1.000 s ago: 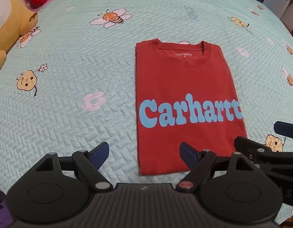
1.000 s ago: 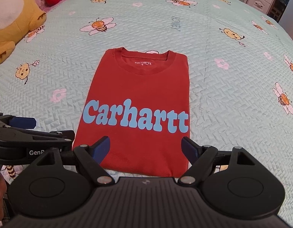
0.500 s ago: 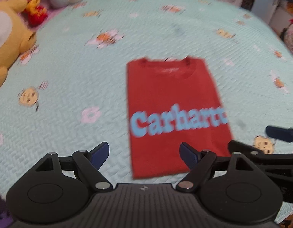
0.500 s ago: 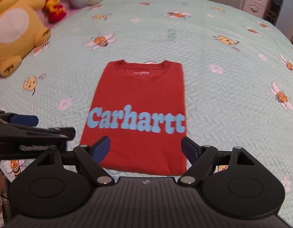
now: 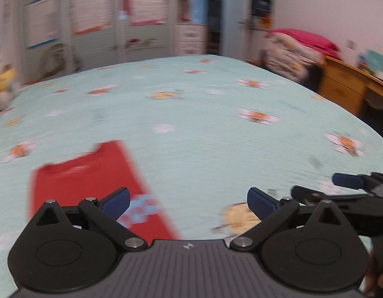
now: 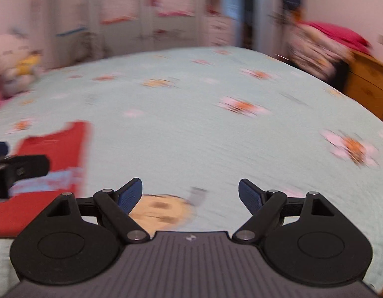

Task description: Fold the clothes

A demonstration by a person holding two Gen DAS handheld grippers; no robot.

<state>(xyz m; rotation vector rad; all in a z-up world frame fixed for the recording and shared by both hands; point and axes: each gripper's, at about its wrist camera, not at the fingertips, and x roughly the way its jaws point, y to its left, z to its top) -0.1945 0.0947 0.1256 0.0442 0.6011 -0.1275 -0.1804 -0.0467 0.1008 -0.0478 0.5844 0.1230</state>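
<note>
Left wrist view first: nearest to us, our left gripper (image 5: 189, 202) hangs above the bed with its blue-padded fingers (image 5: 117, 202) spread wide and nothing between them. Just behind its left finger lies the folded red T-shirt (image 5: 84, 181), flat on the pale green bedspread (image 5: 203, 129), its light blue lettering blurred and partly hidden by the gripper. At the right edge of this view we see our right gripper (image 5: 350, 188) from the side, beside the left one and clear of the shirt.

From the right wrist view, our right gripper (image 6: 190, 195) is likewise wide apart and empty, above a yellow cartoon print (image 6: 161, 209) on the bedspread (image 6: 216, 136). The red T-shirt (image 6: 54, 146) sits off to the left, with the left gripper (image 6: 20, 171) in front of it.

Farther off, soft toys (image 6: 15, 69) rest at the bed's left side. Beyond the bed stand pale wardrobe doors (image 5: 92, 24), a heap of bedding with a pink top (image 5: 298, 49) and a wooden desk (image 5: 350, 87) at the right. Everything is smeared by motion blur.
</note>
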